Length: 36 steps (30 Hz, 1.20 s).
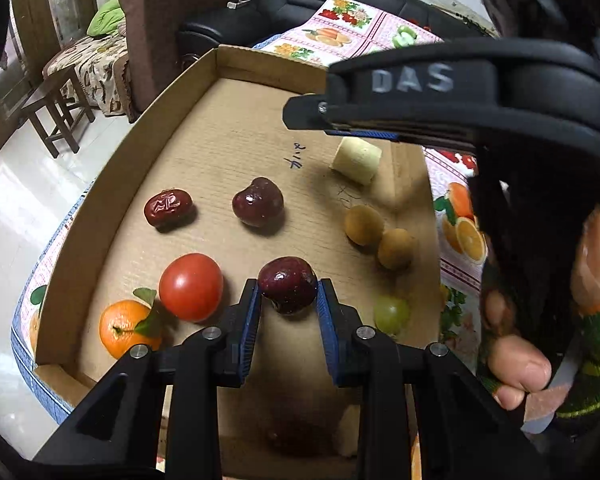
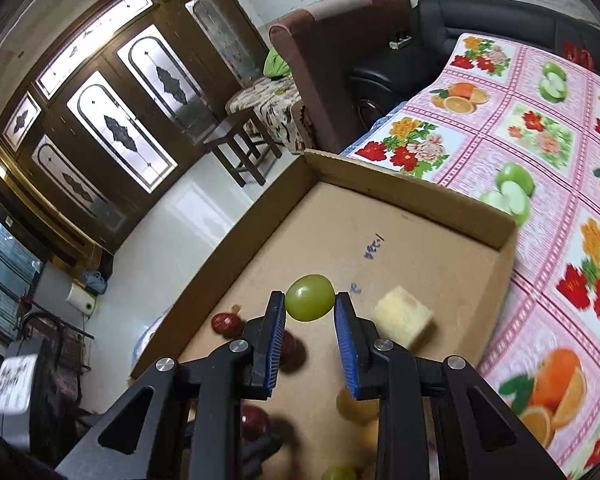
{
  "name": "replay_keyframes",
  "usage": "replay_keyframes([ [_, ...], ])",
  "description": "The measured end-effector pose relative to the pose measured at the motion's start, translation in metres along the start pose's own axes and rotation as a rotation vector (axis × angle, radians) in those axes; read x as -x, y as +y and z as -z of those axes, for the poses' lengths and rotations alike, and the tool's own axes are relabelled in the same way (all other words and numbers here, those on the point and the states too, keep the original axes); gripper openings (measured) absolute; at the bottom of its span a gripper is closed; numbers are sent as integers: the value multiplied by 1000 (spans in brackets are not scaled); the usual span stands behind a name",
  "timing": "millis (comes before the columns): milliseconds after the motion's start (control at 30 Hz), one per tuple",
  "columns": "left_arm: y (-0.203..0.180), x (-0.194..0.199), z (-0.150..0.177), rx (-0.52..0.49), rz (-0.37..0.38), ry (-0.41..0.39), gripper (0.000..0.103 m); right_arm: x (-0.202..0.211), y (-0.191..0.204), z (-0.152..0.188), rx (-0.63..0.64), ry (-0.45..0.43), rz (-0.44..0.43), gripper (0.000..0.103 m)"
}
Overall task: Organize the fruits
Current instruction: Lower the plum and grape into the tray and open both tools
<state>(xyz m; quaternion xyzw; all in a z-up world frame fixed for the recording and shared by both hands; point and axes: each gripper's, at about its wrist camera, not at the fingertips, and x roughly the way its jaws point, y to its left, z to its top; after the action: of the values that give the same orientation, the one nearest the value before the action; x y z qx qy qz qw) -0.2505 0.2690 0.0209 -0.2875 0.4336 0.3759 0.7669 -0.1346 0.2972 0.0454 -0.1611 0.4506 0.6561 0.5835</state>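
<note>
A shallow cardboard tray (image 1: 112, 176) holds the fruits. My left gripper (image 1: 288, 300) is shut on a dark red cherry (image 1: 288, 289), low over the tray floor. Around it lie a tomato (image 1: 191, 287), an orange (image 1: 125, 328), a red date (image 1: 168, 207), a second cherry (image 1: 257, 201), a pale banana piece (image 1: 357, 160), two brown longans (image 1: 364, 225) and a green grape (image 1: 391, 313). My right gripper (image 2: 310, 305) is shut on a green grape (image 2: 310, 297), held above the tray (image 2: 412, 196). The right gripper's body (image 1: 412, 92) crosses the top of the left wrist view.
The tray sits on a pink fruit-print tablecloth (image 2: 540, 152). The table edge runs along the tray's left side, with white floor, a wooden stool (image 1: 56, 112) and sofas (image 1: 172, 4) beyond. The banana piece (image 2: 404, 316) and date (image 2: 225, 322) show below the right gripper.
</note>
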Motion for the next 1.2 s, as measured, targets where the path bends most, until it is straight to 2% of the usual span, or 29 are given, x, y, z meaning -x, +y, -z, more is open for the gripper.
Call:
replay_keyframes([
  [567,-10,-8,-3,-19,-45,4,26,-25,-8,-12,33,29,90,27],
  [800,-26,-7,-1,-59,-30,6,26,-27,-14,-14,37,44,106,27],
  [1200,-35,-9,-4,-71,-69,3,26,-38,-14,-18,58,77,129,27],
])
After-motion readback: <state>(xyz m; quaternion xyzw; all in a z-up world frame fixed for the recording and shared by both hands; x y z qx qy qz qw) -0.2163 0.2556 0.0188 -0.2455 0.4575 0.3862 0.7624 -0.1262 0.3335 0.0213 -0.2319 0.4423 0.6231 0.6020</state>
